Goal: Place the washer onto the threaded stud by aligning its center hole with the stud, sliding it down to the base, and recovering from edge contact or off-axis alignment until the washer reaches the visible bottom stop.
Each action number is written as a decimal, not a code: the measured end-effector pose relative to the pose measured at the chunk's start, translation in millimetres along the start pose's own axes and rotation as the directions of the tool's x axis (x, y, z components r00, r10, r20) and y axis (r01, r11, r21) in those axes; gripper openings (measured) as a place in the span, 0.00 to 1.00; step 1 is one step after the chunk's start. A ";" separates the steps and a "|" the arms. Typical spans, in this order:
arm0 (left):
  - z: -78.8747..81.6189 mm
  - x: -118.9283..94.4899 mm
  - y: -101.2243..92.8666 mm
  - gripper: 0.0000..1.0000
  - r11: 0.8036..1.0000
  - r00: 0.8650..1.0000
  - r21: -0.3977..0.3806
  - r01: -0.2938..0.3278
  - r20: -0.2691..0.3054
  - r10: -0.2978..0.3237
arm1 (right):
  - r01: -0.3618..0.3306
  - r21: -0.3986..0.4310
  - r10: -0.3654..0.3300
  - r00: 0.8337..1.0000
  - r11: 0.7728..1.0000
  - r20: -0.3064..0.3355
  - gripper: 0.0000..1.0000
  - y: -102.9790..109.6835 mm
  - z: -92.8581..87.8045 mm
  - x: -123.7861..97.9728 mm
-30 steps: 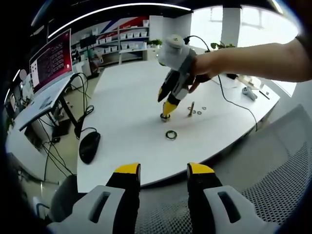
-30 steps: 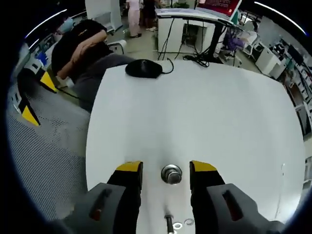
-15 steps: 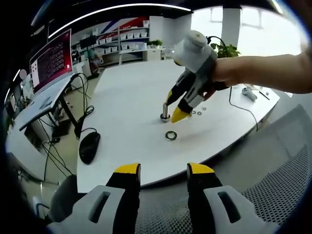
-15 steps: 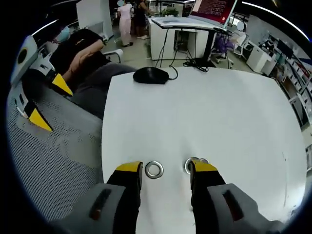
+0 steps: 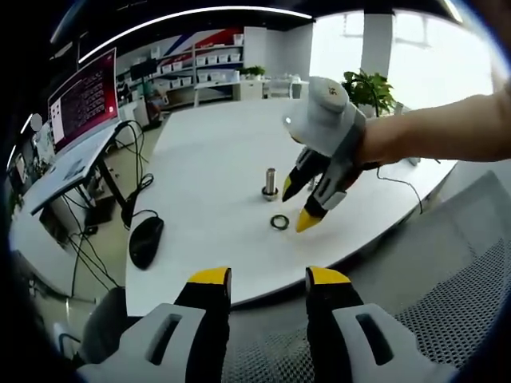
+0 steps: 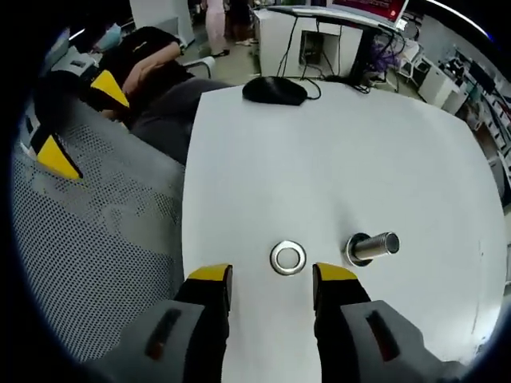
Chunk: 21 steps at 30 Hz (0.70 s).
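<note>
The right hand-held gripper (image 6: pixel 262 297), released and empty, has moved from the stud (image 6: pixel 369 248) toward the washer (image 6: pixel 287 258) lying on the tabletop (image 6: pixel 335 144) near its edge, ready for picking.

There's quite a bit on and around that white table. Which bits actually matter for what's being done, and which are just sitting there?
Part of the job:
washer, flat on the table
threaded stud, beside it
right gripper, jaws open above the washer

Just lying about:
computer mouse with its cable
monitor on the neighbouring desk
potted plant
mesh chair
</note>
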<state>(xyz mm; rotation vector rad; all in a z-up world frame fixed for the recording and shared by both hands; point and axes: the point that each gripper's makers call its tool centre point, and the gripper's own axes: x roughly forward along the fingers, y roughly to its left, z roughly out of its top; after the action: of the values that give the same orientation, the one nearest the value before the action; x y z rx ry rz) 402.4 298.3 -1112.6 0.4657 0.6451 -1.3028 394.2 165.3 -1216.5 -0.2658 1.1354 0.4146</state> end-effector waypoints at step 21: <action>0.1 0.6 0.6 0.36 1.000 1.000 -0.001 0.000 0.000 0.000 | -0.016 -0.045 0.009 0.988 0.999 -0.155 0.46 3.5 -22.2 18.9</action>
<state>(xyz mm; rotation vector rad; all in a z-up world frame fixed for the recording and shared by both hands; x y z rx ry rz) 403.0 298.0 -1113.0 0.4643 0.6454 -1.3021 381.3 162.8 -1242.7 -0.3355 1.2817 0.4375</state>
